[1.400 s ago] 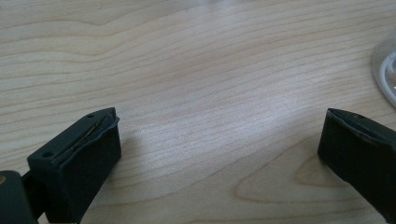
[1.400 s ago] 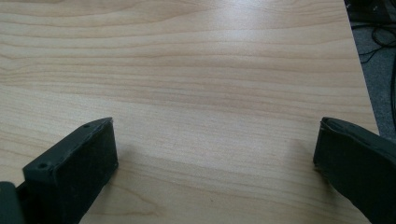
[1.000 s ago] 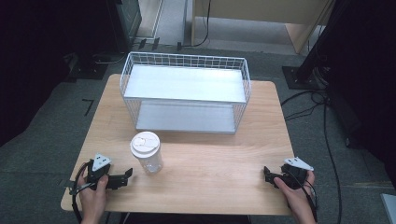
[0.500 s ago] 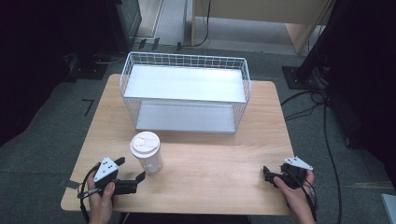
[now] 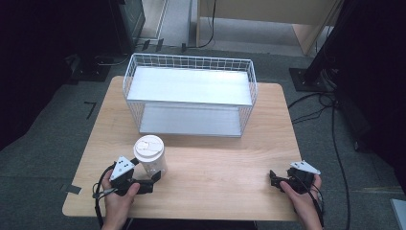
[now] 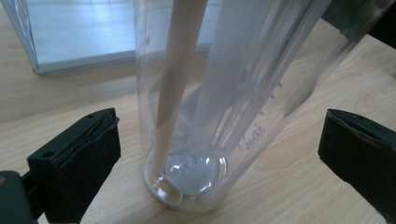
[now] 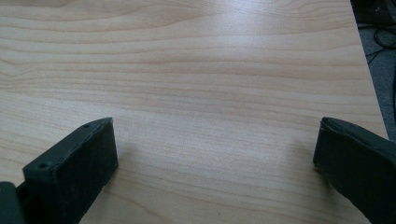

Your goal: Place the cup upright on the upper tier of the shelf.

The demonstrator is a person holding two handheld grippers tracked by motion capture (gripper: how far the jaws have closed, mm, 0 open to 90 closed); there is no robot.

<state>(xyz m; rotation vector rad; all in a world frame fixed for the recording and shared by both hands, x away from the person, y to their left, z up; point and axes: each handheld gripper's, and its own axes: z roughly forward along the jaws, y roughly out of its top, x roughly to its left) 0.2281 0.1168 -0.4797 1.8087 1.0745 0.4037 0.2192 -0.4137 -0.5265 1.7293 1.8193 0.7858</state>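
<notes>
While its jaws stand spread, the left gripper (image 6: 219,154) flanks the clear cup (image 6: 210,116) without touching.

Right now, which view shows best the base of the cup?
The left gripper view: the cup stands close between the open jaws, its base on the table. The high view gives mostly its lid.

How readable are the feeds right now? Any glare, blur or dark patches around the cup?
High view: table evenly lit, surroundings nearly black. Left gripper view: clear cup sits close between the open jaws, with soft reflections streaking its wall; printed marks smeared. Right gripper view: a bright sheen crosses the wood, jaw edges soft.
</notes>
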